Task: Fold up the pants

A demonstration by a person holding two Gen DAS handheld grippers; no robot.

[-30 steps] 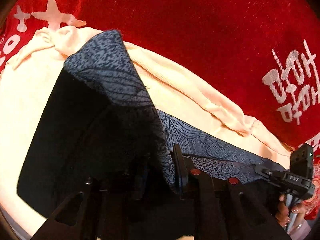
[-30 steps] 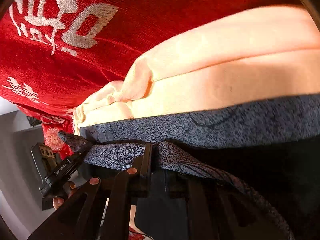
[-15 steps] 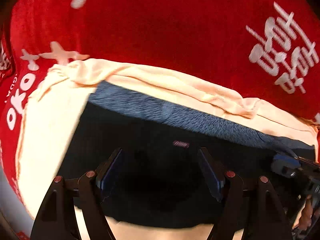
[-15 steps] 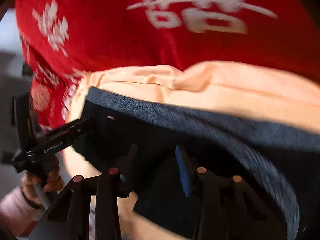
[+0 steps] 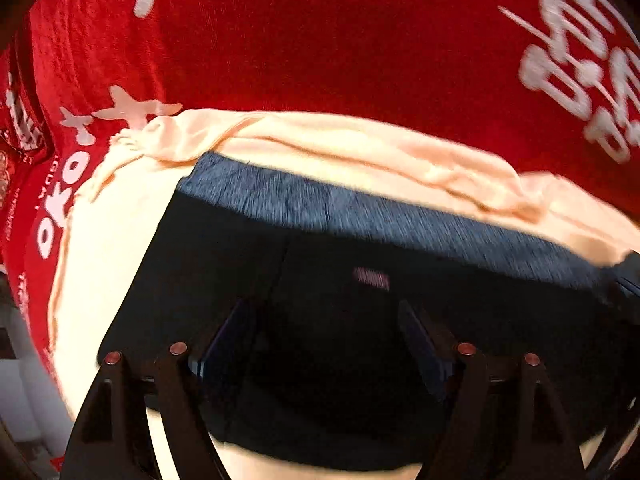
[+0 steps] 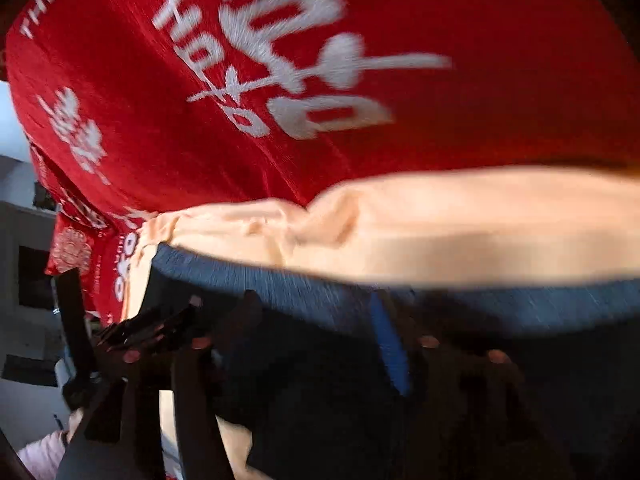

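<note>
A red cloth [image 5: 320,40] with white lettering spreads far across the scene. On it lies a peach sheet [image 5: 360,152], with the dark pants [image 5: 320,280] flat on top. The left tool [image 5: 328,336] hovers spread apart, empty; the right tool [image 6: 316,344], though blurred, seems likewise apart.

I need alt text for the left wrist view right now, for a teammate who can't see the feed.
The open left gripper hovers over dark folded pants, its two black fingers spread apart and holding nothing. A grey-blue patterned band runs along the pants' far edge. The pants lie on a pale peach cloth over a red blanket with white lettering; the image is motion-blurred.
</note>
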